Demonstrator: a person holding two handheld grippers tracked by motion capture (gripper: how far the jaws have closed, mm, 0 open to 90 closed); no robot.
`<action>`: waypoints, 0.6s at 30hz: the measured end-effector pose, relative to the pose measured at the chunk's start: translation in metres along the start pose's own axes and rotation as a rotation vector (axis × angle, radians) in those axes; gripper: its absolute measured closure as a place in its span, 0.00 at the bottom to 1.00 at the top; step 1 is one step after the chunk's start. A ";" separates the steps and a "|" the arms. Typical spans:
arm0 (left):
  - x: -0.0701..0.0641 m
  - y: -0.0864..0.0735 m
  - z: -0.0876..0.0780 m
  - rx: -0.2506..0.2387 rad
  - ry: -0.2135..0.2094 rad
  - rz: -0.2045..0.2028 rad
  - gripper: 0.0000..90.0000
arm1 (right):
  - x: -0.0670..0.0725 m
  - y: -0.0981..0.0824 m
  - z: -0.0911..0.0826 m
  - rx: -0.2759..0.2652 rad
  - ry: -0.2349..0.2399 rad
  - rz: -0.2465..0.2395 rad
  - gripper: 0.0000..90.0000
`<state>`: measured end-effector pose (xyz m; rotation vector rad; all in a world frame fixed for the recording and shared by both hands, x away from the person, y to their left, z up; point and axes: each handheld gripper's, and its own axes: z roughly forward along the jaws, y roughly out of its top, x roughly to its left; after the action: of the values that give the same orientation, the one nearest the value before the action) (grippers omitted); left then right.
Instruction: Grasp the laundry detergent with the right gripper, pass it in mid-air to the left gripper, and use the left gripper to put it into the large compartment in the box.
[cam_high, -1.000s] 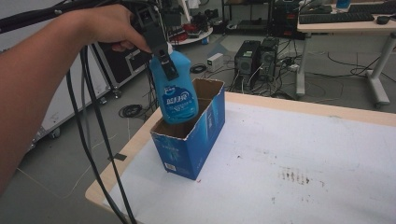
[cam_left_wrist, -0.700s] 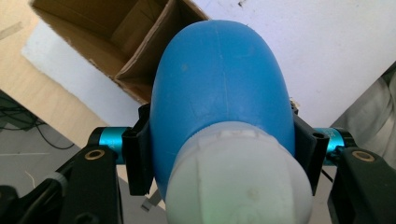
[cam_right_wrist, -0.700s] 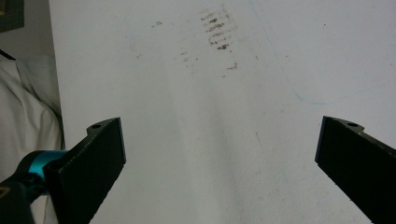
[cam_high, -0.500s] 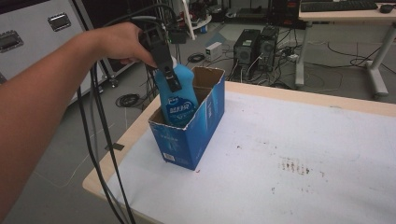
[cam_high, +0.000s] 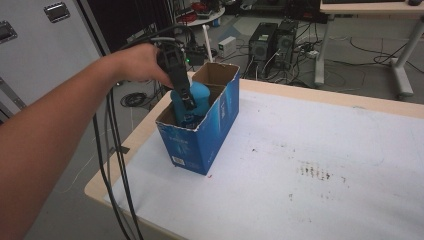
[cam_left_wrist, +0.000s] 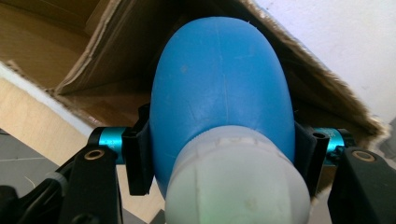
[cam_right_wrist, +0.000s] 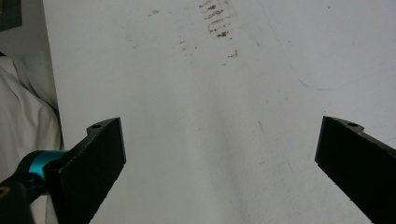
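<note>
Now the left claw (cam_high: 189, 104) is pinching the blue bottle (cam_high: 196, 97) at its neck, bottle upright and hanging straight down inside the open blue box (cam_high: 210, 135) on the table (cam_high: 320, 165), seemingly just off the floor.

Overall light: even, soft indoor light, moderately bright, with no hard glare.
High view: slightly soft; the forearm (cam_high: 55, 150) at the lower left is blurred.
Shadows: faint on the white table (cam_high: 325, 150); deep inside the blue box (cam_high: 200, 140).
Left gripper view: the blue bottle (cam_left_wrist: 219, 88) is very close and soft, its pale cap (cam_left_wrist: 233, 182) out of focus.
Right gripper view: dimmer and greyish, with soft jaw edges.
</note>
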<state>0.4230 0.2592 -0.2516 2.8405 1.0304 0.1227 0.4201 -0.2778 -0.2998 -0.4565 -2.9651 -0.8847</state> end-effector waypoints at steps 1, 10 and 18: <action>0.000 0.000 0.003 -0.001 0.000 -0.002 0.42 | 0.000 0.000 0.000 0.001 0.001 -0.001 0.01; -0.001 0.001 0.025 0.028 -0.008 0.009 0.42 | 0.000 -0.001 0.002 0.006 0.003 0.002 0.01; 0.000 0.001 0.028 0.024 -0.013 0.006 0.42 | 0.000 -0.002 0.003 0.008 0.004 0.004 0.01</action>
<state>0.4268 0.2566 -0.2791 2.8618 1.0273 0.0931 0.4198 -0.2780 -0.3033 -0.4591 -2.9620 -0.8722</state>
